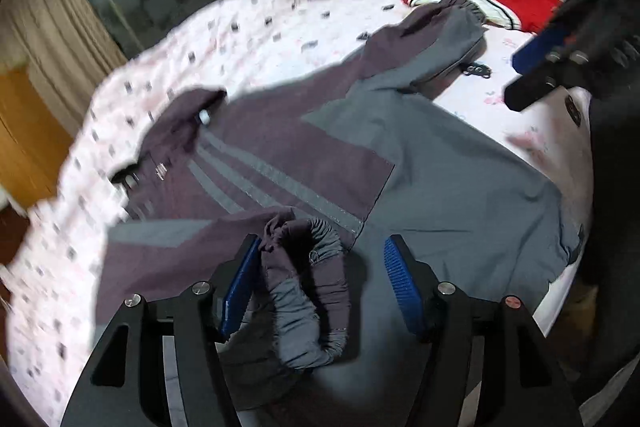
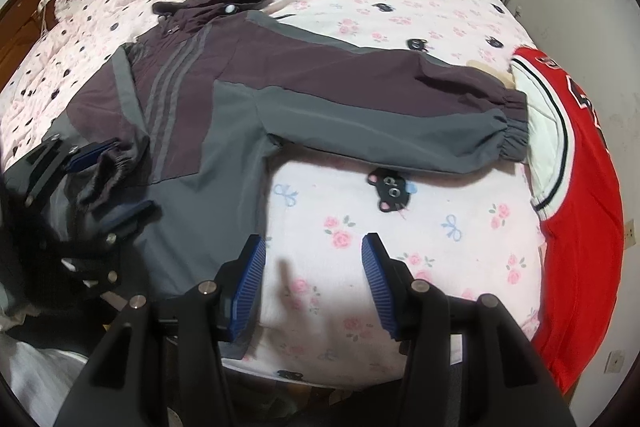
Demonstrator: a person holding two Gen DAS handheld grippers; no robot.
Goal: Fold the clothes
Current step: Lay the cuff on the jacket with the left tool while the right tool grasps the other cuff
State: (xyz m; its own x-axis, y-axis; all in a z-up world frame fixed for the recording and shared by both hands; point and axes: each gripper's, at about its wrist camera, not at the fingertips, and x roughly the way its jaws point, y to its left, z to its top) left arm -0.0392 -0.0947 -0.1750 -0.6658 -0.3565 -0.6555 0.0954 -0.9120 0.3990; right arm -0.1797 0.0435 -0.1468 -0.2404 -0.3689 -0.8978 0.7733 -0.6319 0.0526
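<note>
Left tool (image 1: 320, 267) open, cuff (image 1: 308, 291) between pads

A purple and grey jacket (image 2: 224, 95) lies spread on the pink flowered bedspread (image 2: 400, 227), one sleeve (image 2: 400, 107) reaching a red jersey (image 2: 580, 227). The right gripper (image 2: 314, 267) hovers with jaws apart over bare bedspread; the left gripper (image 2: 108, 179) flanks the other cuff (image 2: 108, 167).

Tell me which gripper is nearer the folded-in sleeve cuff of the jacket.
Left. The left gripper has the cuff lying between its open jaws, on the jacket. The right gripper hangs over bare bedspread beside the jacket's hem, well away from that cuff.
</note>
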